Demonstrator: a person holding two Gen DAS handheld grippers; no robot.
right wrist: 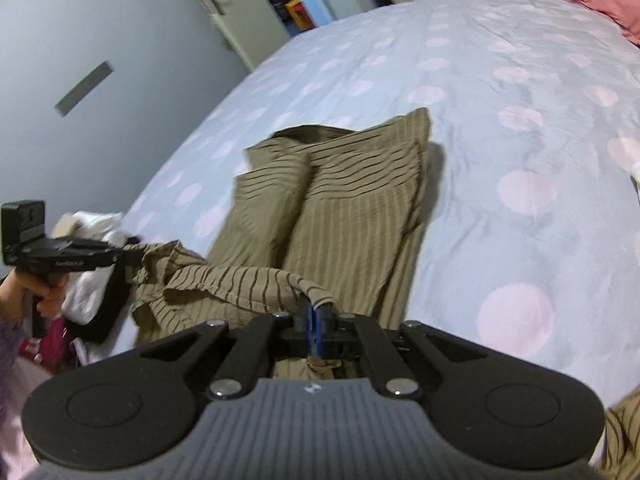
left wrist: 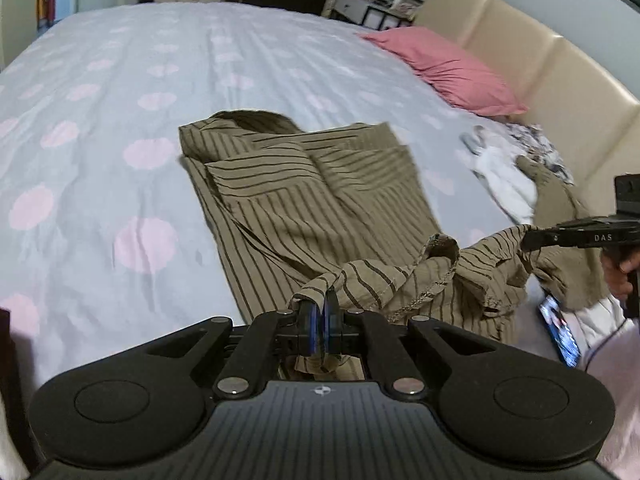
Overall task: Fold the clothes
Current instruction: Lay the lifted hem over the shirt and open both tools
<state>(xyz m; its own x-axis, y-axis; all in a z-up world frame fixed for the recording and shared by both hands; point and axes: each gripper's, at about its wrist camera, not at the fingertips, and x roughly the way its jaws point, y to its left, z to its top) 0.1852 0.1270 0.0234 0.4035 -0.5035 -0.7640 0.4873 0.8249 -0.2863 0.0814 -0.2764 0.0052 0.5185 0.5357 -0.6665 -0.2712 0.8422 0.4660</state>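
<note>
An olive shirt with dark stripes point(left wrist: 312, 200) lies on the bed, its sleeves folded in over the body. Its near hem is lifted off the sheet and stretched between both grippers. In the left wrist view my left gripper point(left wrist: 320, 308) is shut on one corner of the hem, with cloth bunched between the blue pads. My right gripper point(left wrist: 527, 238) comes in from the right edge, clamped on the other corner. In the right wrist view the right gripper point(right wrist: 316, 310) pinches the shirt point(right wrist: 344, 200); the left gripper point(right wrist: 138, 257), held by a hand, grips the far corner.
The bed has a pale blue sheet point(left wrist: 120, 128) with pink spots. A pink pillow point(left wrist: 448, 68) lies against the cream headboard point(left wrist: 560, 64). A heap of other clothes point(left wrist: 508, 176) and a lit phone point(left wrist: 560, 334) lie to the right. A door point(right wrist: 224, 4) stands beyond the bed.
</note>
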